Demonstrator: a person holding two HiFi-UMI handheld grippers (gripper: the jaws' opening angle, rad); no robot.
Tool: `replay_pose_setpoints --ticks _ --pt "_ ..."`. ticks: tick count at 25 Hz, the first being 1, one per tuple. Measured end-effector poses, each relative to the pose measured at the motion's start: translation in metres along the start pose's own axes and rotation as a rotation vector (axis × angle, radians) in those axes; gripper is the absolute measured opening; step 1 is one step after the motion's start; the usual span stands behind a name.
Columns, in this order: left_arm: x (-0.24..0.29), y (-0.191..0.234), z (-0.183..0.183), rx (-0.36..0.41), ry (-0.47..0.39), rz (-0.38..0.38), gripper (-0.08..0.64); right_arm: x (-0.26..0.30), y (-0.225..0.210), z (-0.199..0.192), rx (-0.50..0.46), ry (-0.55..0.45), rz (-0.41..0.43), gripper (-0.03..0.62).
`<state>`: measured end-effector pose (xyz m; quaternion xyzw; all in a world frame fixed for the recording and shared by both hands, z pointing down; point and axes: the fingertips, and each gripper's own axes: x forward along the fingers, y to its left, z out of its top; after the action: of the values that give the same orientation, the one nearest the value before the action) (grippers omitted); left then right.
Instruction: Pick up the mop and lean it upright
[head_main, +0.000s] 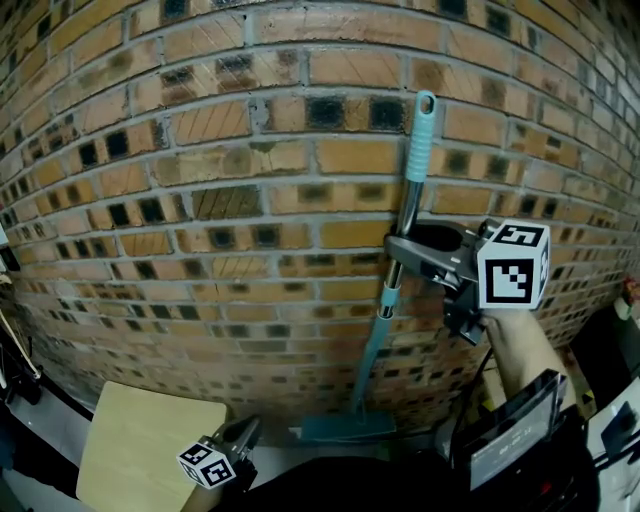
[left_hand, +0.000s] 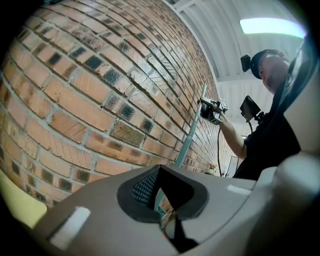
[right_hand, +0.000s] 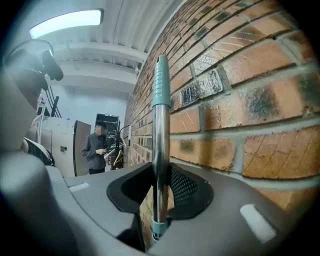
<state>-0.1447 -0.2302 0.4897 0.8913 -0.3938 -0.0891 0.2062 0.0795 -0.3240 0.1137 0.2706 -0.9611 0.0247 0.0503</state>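
- Between the jaws of my right gripper (head_main: 402, 252) stands the long teal-and-silver flat mop (head_main: 372, 355), its metal shaft clamped tight.
- Just beyond that gripper, the mop leans near-upright against the red brick wall (head_main: 200, 200), its flat head far below.
- My left gripper (head_main: 240, 438) hangs low, jaws apart and empty.

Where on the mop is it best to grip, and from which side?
Take the mop by its bare metal shaft, just below the ribbed teal grip, coming level from the right along the brick wall. The shaft is slim and nearly upright, so level jaws span it; the right gripper holds it there.
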Motion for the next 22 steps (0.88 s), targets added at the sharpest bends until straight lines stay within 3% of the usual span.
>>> replay_pose_setpoints --ticks 14,22 --pt "0.003 -0.009 0.019 0.022 -0.012 -0.016 -0.005 0.001 0.001 0.002 -0.015 0.0 0.0 0.115" --pt "-0.001 -0.038 0.148 0.164 -0.144 -0.028 -0.005 0.0 0.004 0.003 -0.013 -0.012 0.01 0.115"
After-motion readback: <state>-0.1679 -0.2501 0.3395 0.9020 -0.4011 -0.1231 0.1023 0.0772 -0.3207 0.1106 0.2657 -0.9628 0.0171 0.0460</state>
